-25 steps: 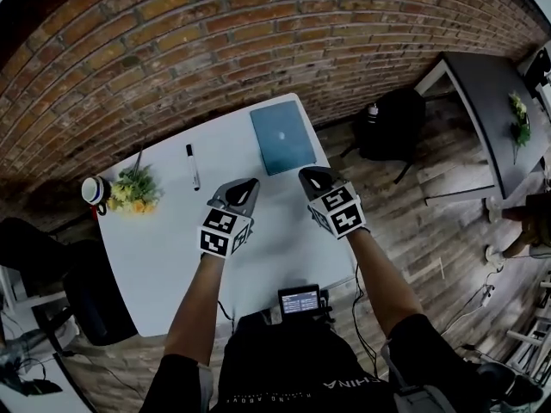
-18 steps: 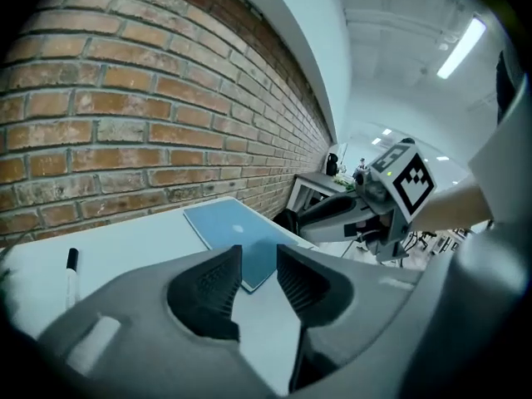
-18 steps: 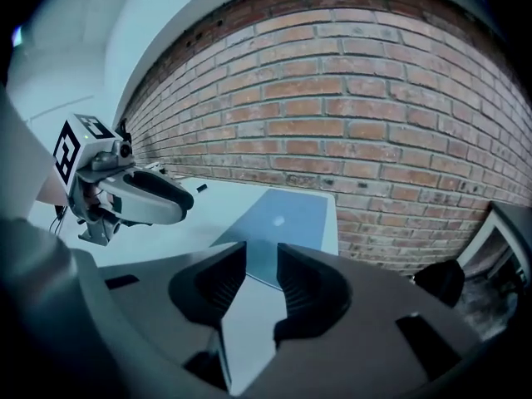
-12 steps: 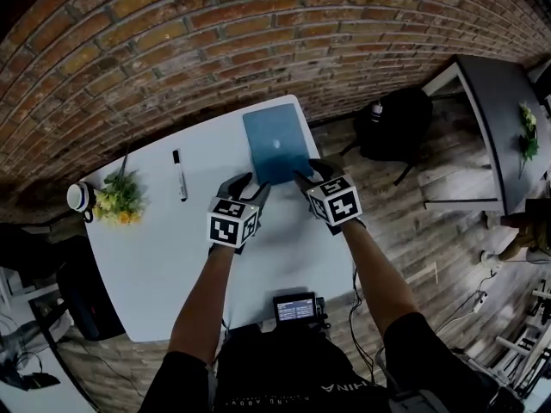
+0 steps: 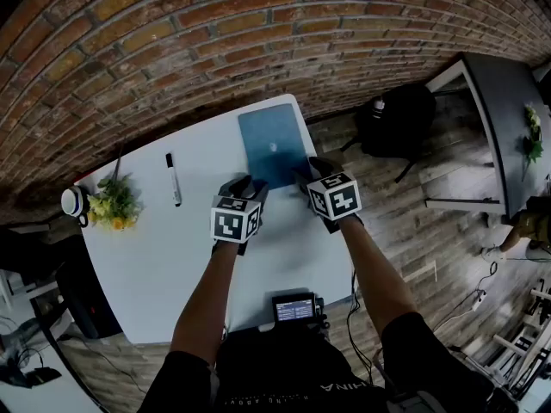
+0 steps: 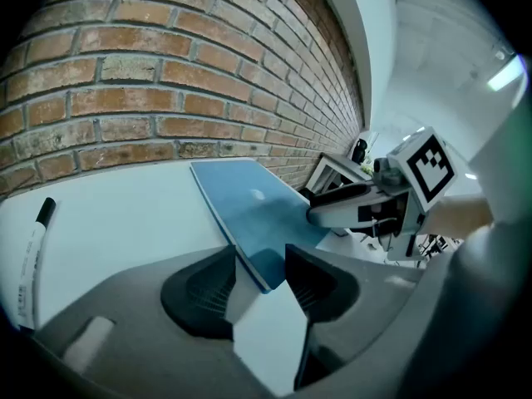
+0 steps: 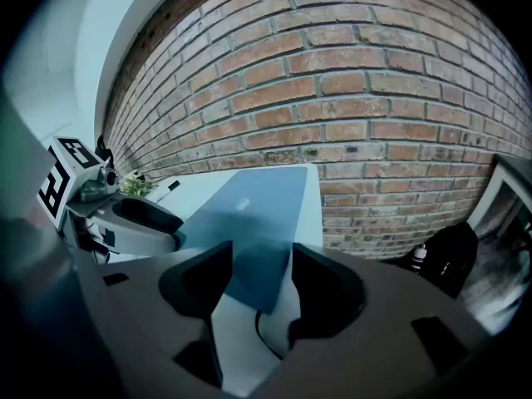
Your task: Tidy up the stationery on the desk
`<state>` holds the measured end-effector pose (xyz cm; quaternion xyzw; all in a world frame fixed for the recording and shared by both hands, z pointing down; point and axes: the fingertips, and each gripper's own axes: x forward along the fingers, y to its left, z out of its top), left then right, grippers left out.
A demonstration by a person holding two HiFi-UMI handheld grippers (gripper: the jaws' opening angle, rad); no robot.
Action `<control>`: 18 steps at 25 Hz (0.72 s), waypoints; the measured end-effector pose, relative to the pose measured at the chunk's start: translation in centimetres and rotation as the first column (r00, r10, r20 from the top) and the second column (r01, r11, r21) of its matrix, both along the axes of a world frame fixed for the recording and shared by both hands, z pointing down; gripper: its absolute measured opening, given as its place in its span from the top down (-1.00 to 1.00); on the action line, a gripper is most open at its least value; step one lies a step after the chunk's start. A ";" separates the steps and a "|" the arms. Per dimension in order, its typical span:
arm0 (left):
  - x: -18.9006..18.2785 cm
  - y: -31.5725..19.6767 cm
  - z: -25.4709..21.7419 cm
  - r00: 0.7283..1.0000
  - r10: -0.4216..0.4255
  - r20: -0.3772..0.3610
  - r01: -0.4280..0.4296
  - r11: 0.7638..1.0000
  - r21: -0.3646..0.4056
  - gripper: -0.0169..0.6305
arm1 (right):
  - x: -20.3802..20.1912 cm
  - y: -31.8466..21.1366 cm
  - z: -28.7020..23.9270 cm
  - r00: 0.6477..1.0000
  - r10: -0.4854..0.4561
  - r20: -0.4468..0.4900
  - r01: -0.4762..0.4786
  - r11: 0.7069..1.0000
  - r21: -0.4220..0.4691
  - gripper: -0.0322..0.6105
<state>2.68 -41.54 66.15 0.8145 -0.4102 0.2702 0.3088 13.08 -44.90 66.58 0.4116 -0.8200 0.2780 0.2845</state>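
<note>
White desk [image 5: 155, 265] under the brick wall, and both hands have dropped in on the blue notebook [image 5: 271, 144]. The left gripper [image 5: 245, 183] and right gripper [image 5: 314, 169] have just been opening, jaws now wide, each straddling a near corner with nothing clamped. A two-handed lift looks imminent.

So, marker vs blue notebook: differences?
The marker is thin, white, black-capped; the blue notebook is a broad slab. The marker lies clear of both grippers; the blue notebook's near corners sit between the jaws of the left gripper and right gripper, which have just been opening. Both lie flat on the desk.
</note>
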 end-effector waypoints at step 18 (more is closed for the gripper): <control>-0.8 2.3 0.4 1.000 0.004 0.015 -0.004 0.999 -0.042 0.49 | -0.6 2.0 0.2 0.999 0.023 -0.030 -0.024 0.999 -0.026 0.38</control>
